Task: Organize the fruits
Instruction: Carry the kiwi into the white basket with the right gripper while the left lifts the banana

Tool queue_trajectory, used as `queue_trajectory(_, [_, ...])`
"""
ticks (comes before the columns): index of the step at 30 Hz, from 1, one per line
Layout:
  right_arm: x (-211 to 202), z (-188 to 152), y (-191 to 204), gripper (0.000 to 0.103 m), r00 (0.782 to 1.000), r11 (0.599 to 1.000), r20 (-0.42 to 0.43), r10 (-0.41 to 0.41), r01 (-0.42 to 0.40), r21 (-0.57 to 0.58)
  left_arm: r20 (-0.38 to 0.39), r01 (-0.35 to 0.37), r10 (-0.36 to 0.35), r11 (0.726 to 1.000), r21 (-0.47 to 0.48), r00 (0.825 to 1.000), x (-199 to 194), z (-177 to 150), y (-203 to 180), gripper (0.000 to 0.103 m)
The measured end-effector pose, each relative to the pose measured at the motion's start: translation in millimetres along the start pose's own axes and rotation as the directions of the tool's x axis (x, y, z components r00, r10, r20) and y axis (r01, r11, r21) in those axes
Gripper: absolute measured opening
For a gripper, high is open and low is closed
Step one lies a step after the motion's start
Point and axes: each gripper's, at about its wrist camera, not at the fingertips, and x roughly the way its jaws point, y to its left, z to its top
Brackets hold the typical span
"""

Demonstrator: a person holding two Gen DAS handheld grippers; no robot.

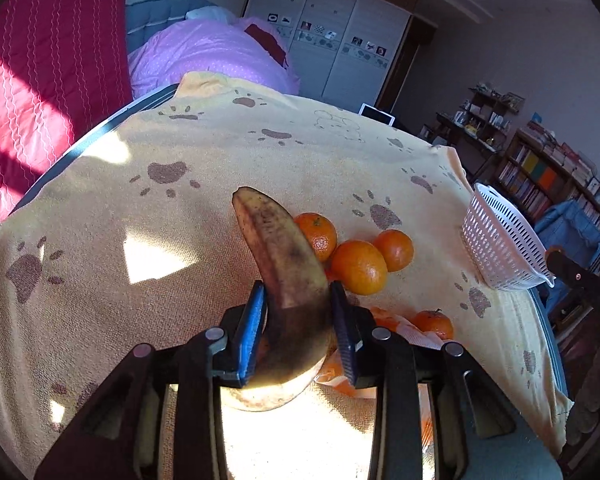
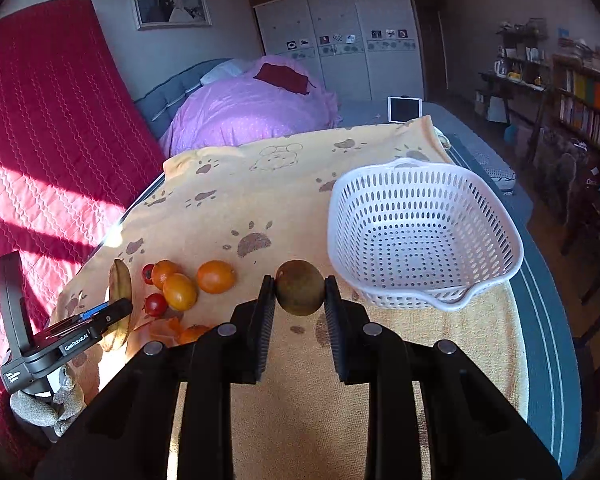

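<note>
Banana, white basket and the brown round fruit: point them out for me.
banana (image 1: 278, 248), left wrist view, mid-length of its browned peel.
white basket (image 2: 400, 184), right wrist view, perforated far wall.
brown round fruit (image 2: 300, 288), right wrist view, centre of its front face.

Spread over a table: a towel (image 2: 284, 208). On it, near the right edge, a basket (image 2: 422, 236); toward the left edge, oranges (image 2: 216, 277) clustered beside a banana (image 2: 120, 280), well apart from the basket.

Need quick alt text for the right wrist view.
The right tongs grip a round brown-green fruit beside an empty white basket. Oranges and the left tongs, holding a banana, sit left.
</note>
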Motion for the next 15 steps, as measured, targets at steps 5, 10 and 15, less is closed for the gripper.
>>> queue_trajectory(5, [16,16,-41,0.026,0.997,0.993,0.018,-0.074,0.072,0.095,0.026,0.031,-0.031,0.999,-0.012,0.999,-6,2,0,0.032])
queue_trajectory(10, [21,16,-73,0.06,0.991,0.971,0.049,-0.126,0.113,0.213,0.041,0.044,-0.044,0.999,-0.008,0.998,-11,3,-3,0.031])
queue_trajectory(15, [9,7,-84,0.06,0.972,0.949,0.119,-0.203,0.165,0.269,0.08,0.072,-0.072,0.997,0.01,0.994,-25,12,-11,0.025])
